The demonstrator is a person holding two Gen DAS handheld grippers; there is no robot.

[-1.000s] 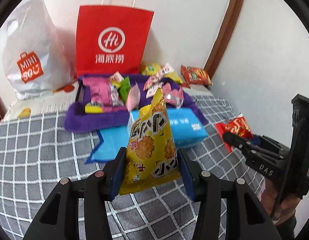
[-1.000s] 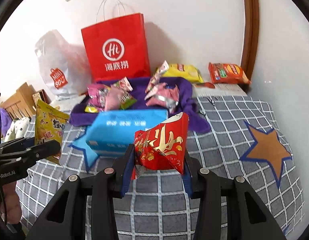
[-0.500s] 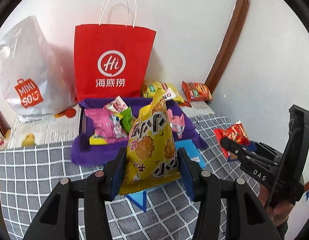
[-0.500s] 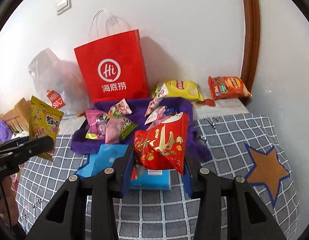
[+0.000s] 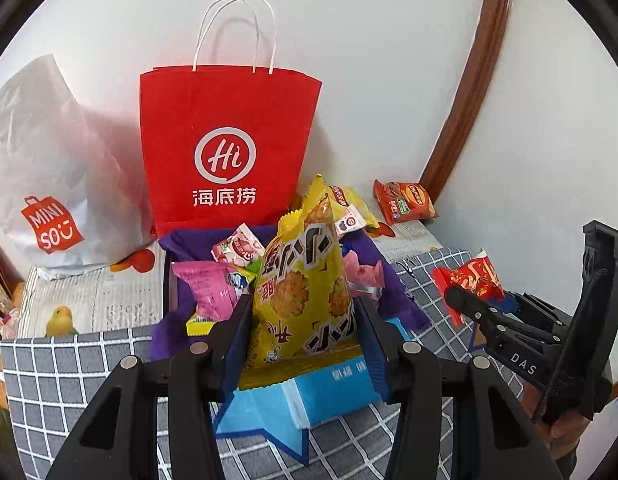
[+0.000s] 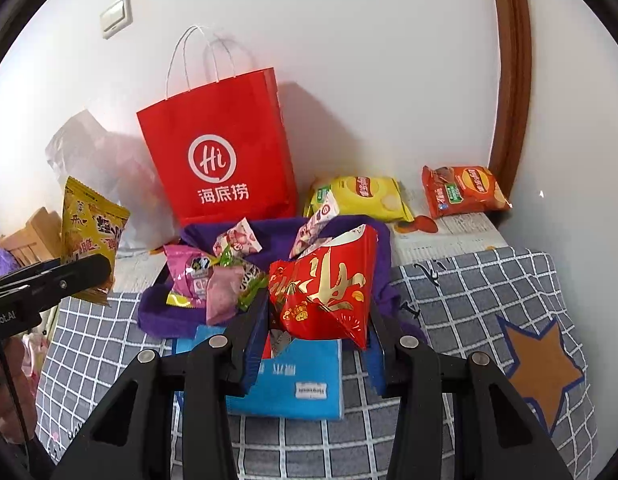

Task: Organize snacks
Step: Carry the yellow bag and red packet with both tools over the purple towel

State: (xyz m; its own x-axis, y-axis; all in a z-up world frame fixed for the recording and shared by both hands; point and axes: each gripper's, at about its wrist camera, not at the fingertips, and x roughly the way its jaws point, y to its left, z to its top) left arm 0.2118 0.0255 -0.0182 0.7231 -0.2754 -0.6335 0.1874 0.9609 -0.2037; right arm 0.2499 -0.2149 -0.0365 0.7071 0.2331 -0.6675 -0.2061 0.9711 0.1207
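White walls backed a checked grey blanket (image 5: 69, 364). Left wrist view: the left gripper (image 5: 305, 344) clamped a yellow cracker packet (image 5: 305, 292) low, before the purple tray (image 5: 389, 280). Right wrist view: the right gripper (image 6: 317, 340) pinched a red snack pouch (image 6: 325, 292) above a blue tissue pack (image 6: 301, 384). Both looked light, crinkly, crushable; seams seemed the safest hold.

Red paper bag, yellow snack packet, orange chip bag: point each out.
red paper bag (image 5: 229, 120): left wrist view, upper front panel.
yellow snack packet (image 5: 301, 292): left wrist view, printed front.
orange chip bag (image 6: 465, 192): right wrist view, front face.
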